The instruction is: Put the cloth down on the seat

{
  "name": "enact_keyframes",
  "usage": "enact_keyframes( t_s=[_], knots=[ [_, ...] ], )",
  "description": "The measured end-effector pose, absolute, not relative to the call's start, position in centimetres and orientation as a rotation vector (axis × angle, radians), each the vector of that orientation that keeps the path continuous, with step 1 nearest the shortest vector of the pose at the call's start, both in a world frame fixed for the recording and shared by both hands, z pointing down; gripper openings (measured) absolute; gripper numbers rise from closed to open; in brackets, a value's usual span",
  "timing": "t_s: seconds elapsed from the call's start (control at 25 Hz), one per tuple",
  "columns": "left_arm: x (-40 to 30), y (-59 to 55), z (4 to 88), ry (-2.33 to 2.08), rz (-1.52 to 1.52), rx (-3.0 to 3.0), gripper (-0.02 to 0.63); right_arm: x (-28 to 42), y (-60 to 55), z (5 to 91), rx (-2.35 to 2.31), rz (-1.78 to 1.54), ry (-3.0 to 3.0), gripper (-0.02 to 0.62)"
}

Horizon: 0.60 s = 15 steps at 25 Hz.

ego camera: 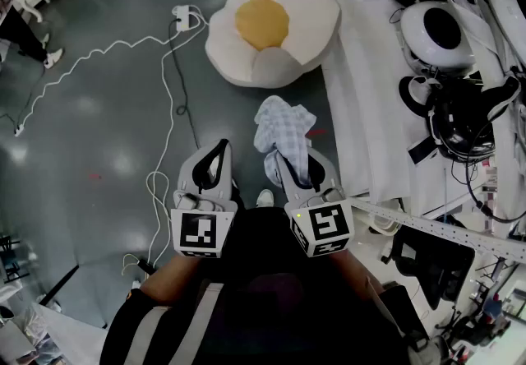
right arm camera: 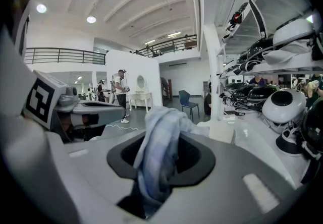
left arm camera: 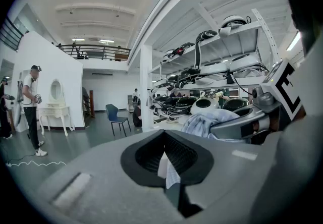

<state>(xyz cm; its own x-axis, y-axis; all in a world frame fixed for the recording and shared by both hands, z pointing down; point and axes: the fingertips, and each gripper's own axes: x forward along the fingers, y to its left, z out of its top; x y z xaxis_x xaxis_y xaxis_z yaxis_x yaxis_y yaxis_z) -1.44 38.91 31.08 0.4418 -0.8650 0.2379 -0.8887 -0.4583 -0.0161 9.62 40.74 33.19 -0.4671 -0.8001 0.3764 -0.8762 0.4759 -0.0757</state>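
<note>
The right gripper (ego camera: 288, 164) clamps the pale blue checked cloth (ego camera: 282, 129) — the white egg-shaped cushion seat (ego camera: 271, 26) lies straight ahead, nearer it than the closed left gripper (ego camera: 219, 150).

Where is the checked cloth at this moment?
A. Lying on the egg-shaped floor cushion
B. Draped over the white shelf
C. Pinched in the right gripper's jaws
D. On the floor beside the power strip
C: the checked cloth sits pinched between the jaws of the right gripper and bunches at their tip, well short of the egg-shaped cushion.
</note>
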Motion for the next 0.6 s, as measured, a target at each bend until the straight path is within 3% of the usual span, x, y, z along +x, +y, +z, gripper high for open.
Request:
enact_keyframes(
  t_s=[0.6],
  knots=[
    [-1.24, 38.94, 30.73, -1.561, 0.309, 2.577, 0.002, 9.65, 40.65, 32.51, 1.426, 0.398, -2.472, 0.115]
  ],
)
